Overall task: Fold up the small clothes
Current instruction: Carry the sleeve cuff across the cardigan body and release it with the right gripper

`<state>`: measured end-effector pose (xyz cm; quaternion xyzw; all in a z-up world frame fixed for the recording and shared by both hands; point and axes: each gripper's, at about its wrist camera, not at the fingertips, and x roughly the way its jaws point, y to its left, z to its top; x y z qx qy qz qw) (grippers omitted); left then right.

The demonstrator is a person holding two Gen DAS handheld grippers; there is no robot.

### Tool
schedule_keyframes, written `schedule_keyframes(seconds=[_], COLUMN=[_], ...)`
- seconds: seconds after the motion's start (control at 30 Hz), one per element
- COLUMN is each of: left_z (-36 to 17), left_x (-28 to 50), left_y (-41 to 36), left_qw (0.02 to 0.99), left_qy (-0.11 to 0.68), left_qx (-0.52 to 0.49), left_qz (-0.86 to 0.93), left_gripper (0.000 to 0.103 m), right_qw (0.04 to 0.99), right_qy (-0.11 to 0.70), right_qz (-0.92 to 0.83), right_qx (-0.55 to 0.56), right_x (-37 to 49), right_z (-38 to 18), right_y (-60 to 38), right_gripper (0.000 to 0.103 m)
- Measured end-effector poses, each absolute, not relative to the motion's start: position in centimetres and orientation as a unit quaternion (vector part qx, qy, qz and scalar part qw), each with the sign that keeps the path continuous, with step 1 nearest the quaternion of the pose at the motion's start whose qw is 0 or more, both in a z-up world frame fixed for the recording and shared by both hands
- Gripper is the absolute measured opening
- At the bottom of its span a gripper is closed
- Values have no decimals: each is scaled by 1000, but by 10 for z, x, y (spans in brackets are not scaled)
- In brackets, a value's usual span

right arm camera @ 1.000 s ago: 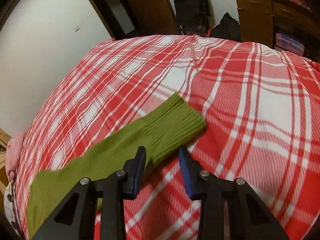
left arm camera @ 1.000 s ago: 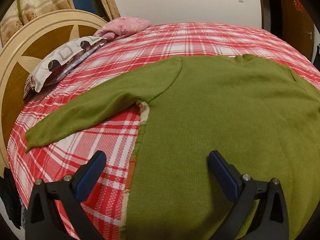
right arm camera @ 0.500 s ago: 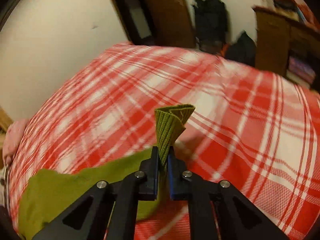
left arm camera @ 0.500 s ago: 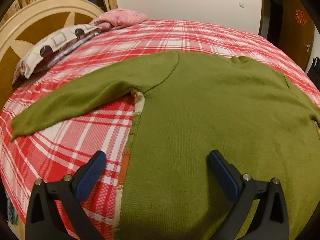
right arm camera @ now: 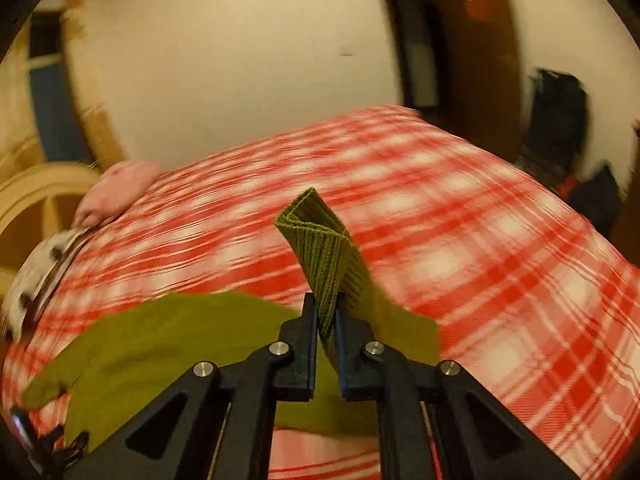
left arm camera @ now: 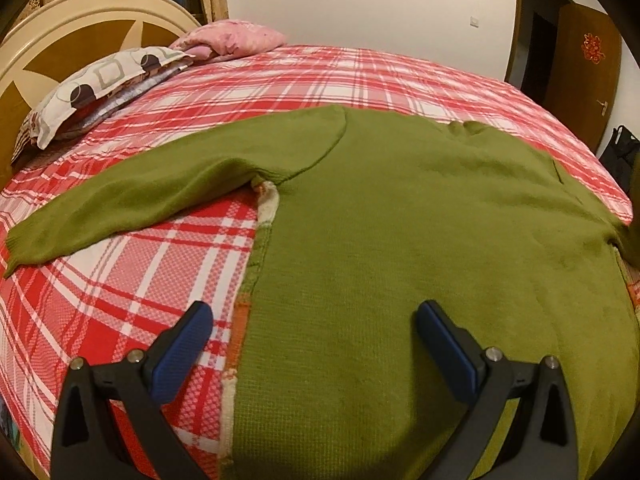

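Note:
A green knit sweater (left arm camera: 400, 240) lies spread flat on the red plaid bed (left arm camera: 120, 300). One sleeve (left arm camera: 132, 204) stretches out to the left in the left wrist view. My left gripper (left arm camera: 312, 324) hovers open over the sweater's lower left edge, nothing between its blue pads. In the right wrist view my right gripper (right arm camera: 325, 316) is shut on the ribbed cuff (right arm camera: 324, 248) of the other sleeve, which sticks up folded between the fingers. The lifted sleeve (right arm camera: 168, 340) trails down to the left over the bed (right arm camera: 480, 240).
Patterned and pink pillows (left arm camera: 104, 80) lie by the cream headboard (left arm camera: 60, 40) at the upper left. A wall and a dark wooden door (left arm camera: 584, 68) stand beyond the bed. A dark bag (right arm camera: 556, 120) sits by the far wall.
My right gripper closed on the cuff lying flat on the bed, lifted it and swung left toward the sweater body. The left gripper stayed open with only a slight shift of view.

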<state>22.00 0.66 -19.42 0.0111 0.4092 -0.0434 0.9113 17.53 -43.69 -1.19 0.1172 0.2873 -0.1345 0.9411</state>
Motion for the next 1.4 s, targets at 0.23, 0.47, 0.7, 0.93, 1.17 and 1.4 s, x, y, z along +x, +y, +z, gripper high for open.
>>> schedule_keyframes(seconds=[0.23, 0.47, 0.7, 0.93, 1.17, 1.4], left_z=[-192, -178, -160, -157, -154, -181], left_x=[216, 200, 208, 225, 243, 287], left_y=[10, 23, 20, -18, -76, -112], left_qw=[914, 923, 925, 915, 894, 853], left_qy=[402, 380, 373, 388, 415, 488], left_qx=[3, -14, -8, 7, 7, -23], left_qz=[-58, -53, -68, -110, -170, -184], left_gripper=[103, 103, 103, 103, 103, 80], right_qw=[951, 934, 918, 921, 933, 936], right_qy=[307, 355, 386, 380, 356, 352], right_qz=[-22, 52, 86, 86, 42, -11], right_qx=[35, 6, 7, 1, -13, 2], right_x=[214, 236, 248, 225, 184, 139], right_z=[-29, -86, -129, -118, -101, -105], right_y=[-312, -233, -204, -223, -262, -308], right_gripper=[7, 7, 10, 84, 84, 84])
